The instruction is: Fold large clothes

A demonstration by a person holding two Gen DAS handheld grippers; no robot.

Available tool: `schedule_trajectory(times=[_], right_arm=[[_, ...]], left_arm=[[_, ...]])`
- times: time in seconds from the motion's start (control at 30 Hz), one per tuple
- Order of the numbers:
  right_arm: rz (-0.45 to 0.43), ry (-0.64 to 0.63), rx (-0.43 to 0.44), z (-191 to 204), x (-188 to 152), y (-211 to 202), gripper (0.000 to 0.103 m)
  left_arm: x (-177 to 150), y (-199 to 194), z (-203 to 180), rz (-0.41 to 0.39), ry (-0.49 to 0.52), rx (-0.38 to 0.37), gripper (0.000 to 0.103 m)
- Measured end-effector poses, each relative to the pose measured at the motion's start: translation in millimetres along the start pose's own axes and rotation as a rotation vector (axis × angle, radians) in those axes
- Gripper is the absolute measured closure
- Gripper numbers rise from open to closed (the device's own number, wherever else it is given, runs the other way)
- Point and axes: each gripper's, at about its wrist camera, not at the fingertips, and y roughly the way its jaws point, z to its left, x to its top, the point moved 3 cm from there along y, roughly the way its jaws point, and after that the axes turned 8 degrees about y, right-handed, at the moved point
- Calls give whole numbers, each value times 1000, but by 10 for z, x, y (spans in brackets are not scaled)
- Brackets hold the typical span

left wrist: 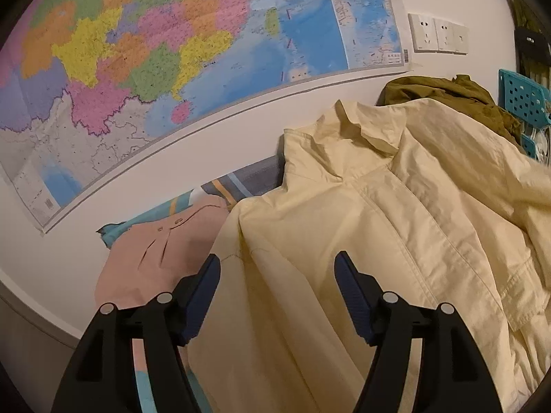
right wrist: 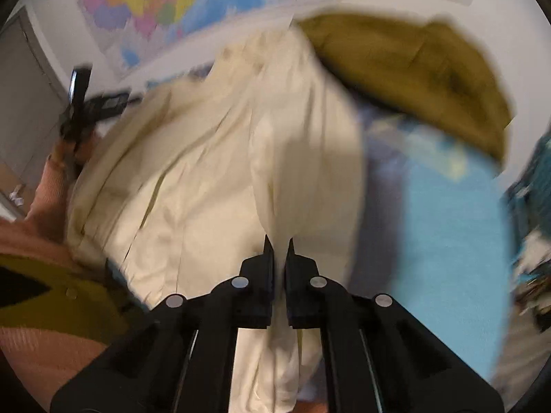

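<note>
A large cream jacket (left wrist: 396, 213) is spread across a bed, collar toward the wall, filling most of both views. Just behind its collar an olive-green garment (left wrist: 451, 94) is heaped against the wall, and a folded pink garment (left wrist: 162, 251) lies touching the jacket's left edge. Striped bedding (left wrist: 241, 180) is seen between the pink garment and the collar; in the right wrist view a blue sheet (right wrist: 444, 241) is left bare beside the jacket's right edge. A coloured map (left wrist: 165, 69) is fixed to the wall above, with a row of wall sockets (left wrist: 437, 34) beside it, and a teal perforated crate (left wrist: 523, 98) stands at the far right, close behind the olive heap.

The left gripper (left wrist: 277, 268) is held above the jacket's left shoulder area with its fingers spread apart and nothing between them. The right gripper (right wrist: 279, 246) is pointed down over the jacket's lower part, its fingers brought nearly together; cream cloth is seen in the narrow gap, but the picture is blurred, so a grip on it cannot be confirmed. Open room is offered mainly by the bare blue sheet on the right; the far side is closed off by the wall and the olive heap.
</note>
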Motion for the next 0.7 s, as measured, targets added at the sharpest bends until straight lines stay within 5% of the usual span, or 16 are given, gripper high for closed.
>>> schedule_trajectory(times=[0.17,0.43,0.57,0.67,0.7], right_arm=[[-197,15,-138,-347,652,-383,98],[-23,219,-246,-1207,483,641,84],[-13,212,-290,-1253,313,787,54],[-48,225,-251,-1232,294,720,47],[-59,225,-244,-1204,288,700,45]], left_arm=[[-71,-192,26,-14,1,10,33],[-522,-445,-209,38,0,-58,22],[-755,-591,-523,72,37,-112,13],[-975,-587,-739,132,74,-82,17],[-1021,-566,-755,150,81,-63,31]])
